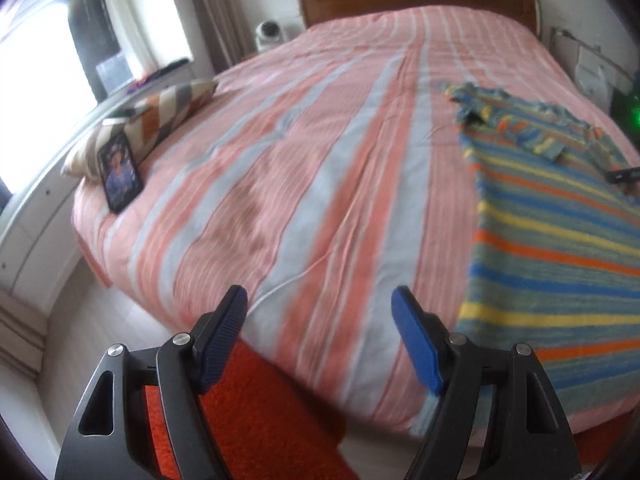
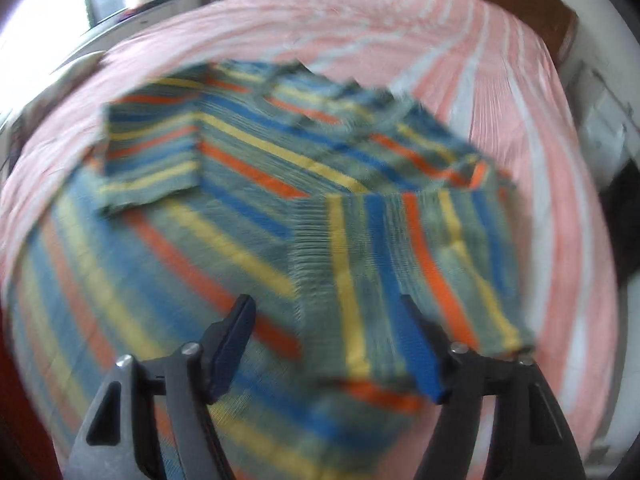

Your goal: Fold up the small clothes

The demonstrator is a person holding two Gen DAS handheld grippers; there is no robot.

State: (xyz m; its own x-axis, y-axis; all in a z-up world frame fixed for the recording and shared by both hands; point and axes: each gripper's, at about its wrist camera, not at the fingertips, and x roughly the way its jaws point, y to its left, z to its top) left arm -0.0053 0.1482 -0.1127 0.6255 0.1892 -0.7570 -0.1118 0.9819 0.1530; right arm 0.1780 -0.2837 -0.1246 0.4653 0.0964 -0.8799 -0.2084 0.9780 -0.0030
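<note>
Grey-green woven cloth banded in blue, yellow and orange forms the small shirt (image 2: 256,184), spread flat on the bed (image 1: 280,184) with both short sleeves folded inward over its body. Pink-and-white striped bedding lies beneath the shirt. Left gripper (image 1: 320,304), blue ribbed pads spread wide, hangs beside the shirt over the bed's foot; right gripper (image 2: 328,312), equally wide, hovers above the shirt, holding nothing.

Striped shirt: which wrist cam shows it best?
Right wrist view: the striped shirt fills the frame, with both sleeves folded in over the body, though blurred. Left wrist view catches only part of it at the right edge of the bed.
</note>
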